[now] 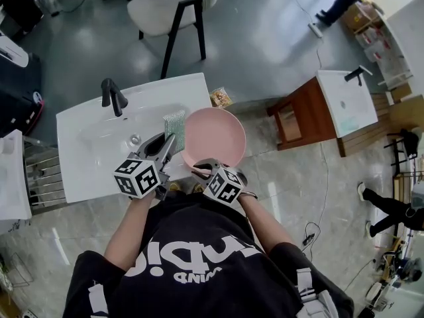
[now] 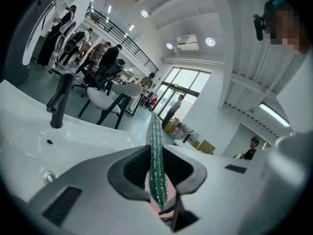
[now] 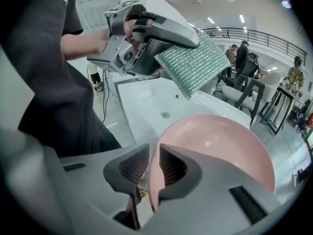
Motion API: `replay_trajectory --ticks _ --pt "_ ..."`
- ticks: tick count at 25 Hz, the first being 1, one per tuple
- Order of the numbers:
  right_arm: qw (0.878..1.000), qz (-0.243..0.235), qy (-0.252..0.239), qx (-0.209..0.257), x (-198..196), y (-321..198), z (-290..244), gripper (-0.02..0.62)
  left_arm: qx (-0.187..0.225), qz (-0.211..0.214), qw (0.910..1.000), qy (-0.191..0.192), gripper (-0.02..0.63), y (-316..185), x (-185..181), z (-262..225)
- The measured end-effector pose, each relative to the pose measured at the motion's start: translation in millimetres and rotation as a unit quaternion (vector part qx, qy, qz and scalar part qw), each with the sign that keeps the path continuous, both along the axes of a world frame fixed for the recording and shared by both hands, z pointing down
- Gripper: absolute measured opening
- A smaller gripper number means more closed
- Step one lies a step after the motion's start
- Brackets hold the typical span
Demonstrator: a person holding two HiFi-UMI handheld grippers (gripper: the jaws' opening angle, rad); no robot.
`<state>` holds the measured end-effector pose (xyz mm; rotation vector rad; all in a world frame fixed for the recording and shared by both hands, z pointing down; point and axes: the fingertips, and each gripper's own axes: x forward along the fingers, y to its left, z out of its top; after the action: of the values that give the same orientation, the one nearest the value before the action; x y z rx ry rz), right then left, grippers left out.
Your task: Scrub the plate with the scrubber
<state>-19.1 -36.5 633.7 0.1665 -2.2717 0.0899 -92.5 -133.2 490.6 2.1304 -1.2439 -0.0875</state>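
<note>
My right gripper [image 1: 199, 168] [image 3: 152, 166] is shut on the near rim of a pink plate [image 1: 213, 136] [image 3: 220, 146], whose edge sits between the two pads. The plate hangs tilted over the right end of the white sink [image 1: 86, 144]. A green sparkly scrubber [image 1: 173, 126] [image 2: 155, 155] [image 3: 195, 65] is clamped edge-on in my left gripper [image 1: 169, 142] [image 2: 155, 173], which hovers over the basin just left of the plate. In the right gripper view the scrubber is above the plate's far side, apart from it.
A black faucet [image 1: 112, 97] [image 2: 58, 102] stands at the back of the sink, with the drain [image 1: 134, 139] below it. A white chair [image 1: 165, 8] is behind the sink. To the right are a wooden cabinet [image 1: 311, 114] and a second basin [image 1: 348, 101]. People stand in the background.
</note>
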Motion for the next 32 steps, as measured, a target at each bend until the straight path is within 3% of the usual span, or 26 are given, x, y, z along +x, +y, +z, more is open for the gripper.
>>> replay_trajectory --ticks 3,7,13,16,20,26,32 --pt "1.000 0.018 -0.022 -0.010 1 -6 -11 0.080 0.000 0.004 1.0000 -0.001 0.083 -1 2 -1" --pt "0.993 0.063 -0.089 -0.036 2 -16 -42 0.055 0.000 0.012 0.9999 -0.006 0.083 -1 5 -1" --pt "0.967 0.156 -0.193 -0.053 14 -41 -99 0.019 0.012 0.043 0.9987 -0.023 0.083 -1 18 -13" --pt "0.946 0.206 -0.247 -0.029 24 -58 -133 0.018 0.030 0.058 0.9973 -0.034 0.083 -2 25 -26" --pt "0.916 0.256 -0.308 0.038 37 -79 -179 0.018 0.071 0.072 0.9930 -0.061 0.083 -3 33 -47" --pt "0.870 0.313 -0.361 0.124 60 -94 -214 0.018 0.158 0.066 0.9789 -0.112 0.083 -2 35 -69" --pt "0.859 0.340 -0.358 0.139 68 -101 -204 0.018 0.186 0.043 0.9719 -0.137 0.083 -2 28 -60"
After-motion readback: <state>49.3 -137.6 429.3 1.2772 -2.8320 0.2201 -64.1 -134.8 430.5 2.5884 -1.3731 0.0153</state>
